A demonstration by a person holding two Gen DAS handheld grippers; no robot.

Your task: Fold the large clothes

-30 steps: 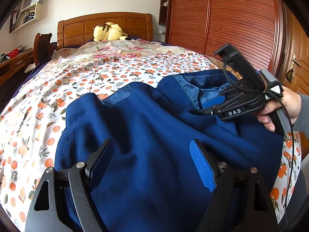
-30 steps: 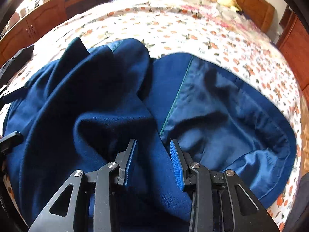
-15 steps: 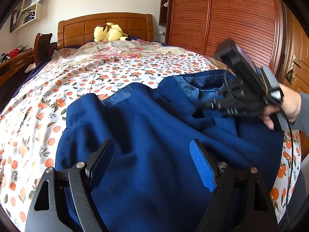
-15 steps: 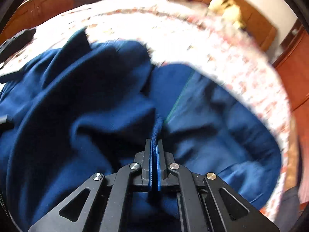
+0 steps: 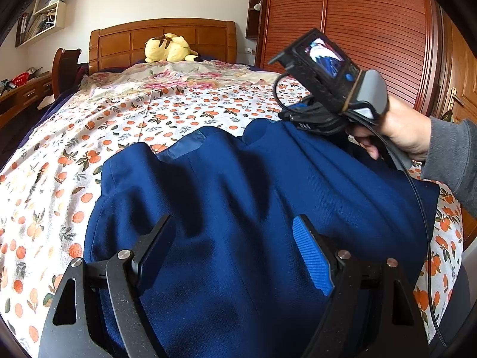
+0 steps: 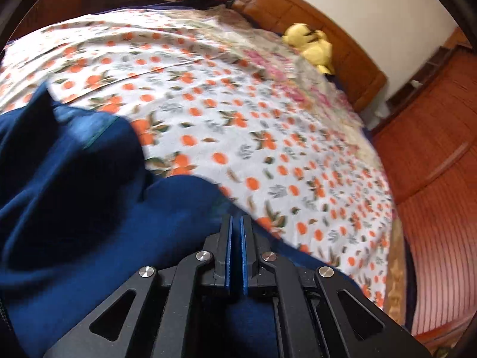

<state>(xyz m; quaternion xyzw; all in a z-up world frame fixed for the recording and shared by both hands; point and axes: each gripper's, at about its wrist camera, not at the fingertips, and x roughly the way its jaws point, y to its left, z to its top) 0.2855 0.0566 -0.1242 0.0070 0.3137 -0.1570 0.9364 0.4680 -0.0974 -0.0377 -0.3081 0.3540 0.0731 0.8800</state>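
Note:
A large dark blue jacket (image 5: pixel 238 197) lies spread on the bed's orange-print sheet (image 5: pixel 125 125). My left gripper (image 5: pixel 235 247) is open and empty, hovering just over the jacket's near part. My right gripper (image 6: pixel 235 229) is shut on a fold of the jacket (image 6: pixel 89 208) and holds it raised over the garment. It also shows in the left wrist view (image 5: pixel 301 116), held in a hand at the jacket's far right edge. Its fingertips are hidden there by the cloth.
A yellow plush toy (image 5: pixel 168 48) lies by the wooden headboard (image 5: pixel 161 34). A slatted wooden wardrobe (image 5: pixel 357 29) stands along the right side of the bed. A desk and chair (image 5: pixel 64 68) stand at the far left.
My right gripper closed on the jacket's front edge, then lifted it up and swung it over the garment, covering the lighter lining. My left gripper stayed still and open.

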